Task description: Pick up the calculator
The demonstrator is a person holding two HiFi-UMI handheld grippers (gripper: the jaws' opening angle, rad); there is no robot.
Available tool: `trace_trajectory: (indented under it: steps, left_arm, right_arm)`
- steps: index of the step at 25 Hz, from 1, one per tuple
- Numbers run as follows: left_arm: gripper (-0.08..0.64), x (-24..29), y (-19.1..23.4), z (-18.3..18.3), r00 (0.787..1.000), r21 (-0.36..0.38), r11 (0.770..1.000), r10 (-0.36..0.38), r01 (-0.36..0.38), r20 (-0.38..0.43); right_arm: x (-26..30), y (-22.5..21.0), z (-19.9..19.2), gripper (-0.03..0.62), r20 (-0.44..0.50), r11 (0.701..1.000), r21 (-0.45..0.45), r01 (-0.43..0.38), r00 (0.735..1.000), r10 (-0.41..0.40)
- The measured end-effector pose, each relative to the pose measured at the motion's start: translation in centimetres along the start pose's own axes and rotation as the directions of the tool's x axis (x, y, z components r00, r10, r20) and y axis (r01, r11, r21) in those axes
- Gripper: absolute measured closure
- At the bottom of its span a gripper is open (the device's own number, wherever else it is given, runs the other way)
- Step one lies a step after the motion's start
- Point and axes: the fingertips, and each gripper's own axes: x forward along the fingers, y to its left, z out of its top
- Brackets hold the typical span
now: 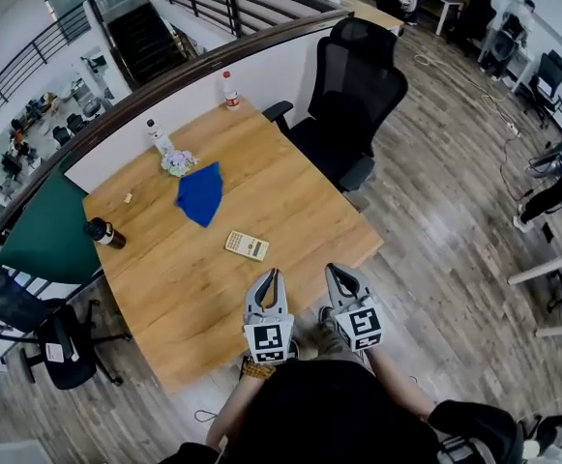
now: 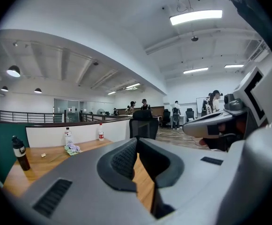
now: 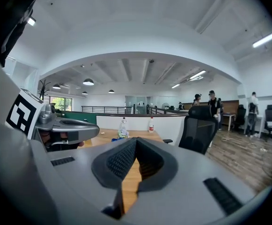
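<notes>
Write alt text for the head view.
A person holds the left gripper and right gripper, both shut and empty, at the near edge of a wooden table, short of the calculator lying on it. A blue cloth and a dark bottle lie farther off; a black office chair stands beside the table.

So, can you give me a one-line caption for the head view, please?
Shut, empty left gripper and right gripper at the near edge of the wooden table; calculator untouched ahead.
</notes>
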Motion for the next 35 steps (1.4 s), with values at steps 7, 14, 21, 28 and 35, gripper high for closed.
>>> trace_trajectory:
  steps: [7, 14, 21, 28, 35]
  left_arm:
    - [0.526, 4.0, 0.0, -0.3, 0.991, -0.017, 0.991, 0.133, -0.134, -0.034]
    - [0.526, 5.6, 0.5, -1.8, 0.961, -0.043, 0.963, 0.260, -0.265, -0.092]
    - [0.526, 4.7, 0.3, -3.3, 0.926, -0.081, 0.928, 0.351, -0.364, -0.142]
    - [0.526, 4.4, 2.9, -4.5, 0.912, -0.084, 0.916, 0.375, -0.392, -0.166]
    - [0.526, 4.5, 6.1, -3.9, 0.921, -0.086, 0.921, 0.368, -0.380, -0.132]
  right_arm:
    - [4.2, -3.1, 0.6, 0.586, -0.014, 0.988, -0.022, -0.153, 0.988, 0.153]
    - [7.2, -5.9, -0.1, 0.586, -0.021, 0.955, -0.040, -0.293, 0.956, 0.293]
    - [8.8, -8.8, -1.4, 0.586, -0.082, 0.943, -0.034, -0.331, 0.941, 0.327]
    - [9.9, -8.3, -1.0, 0.586, -0.106, 0.944, -0.042, -0.327, 0.941, 0.321]
    - [11.9, -6.0, 0.0, 0.586, -0.103, 0.940, -0.072, -0.333, 0.940, 0.325]
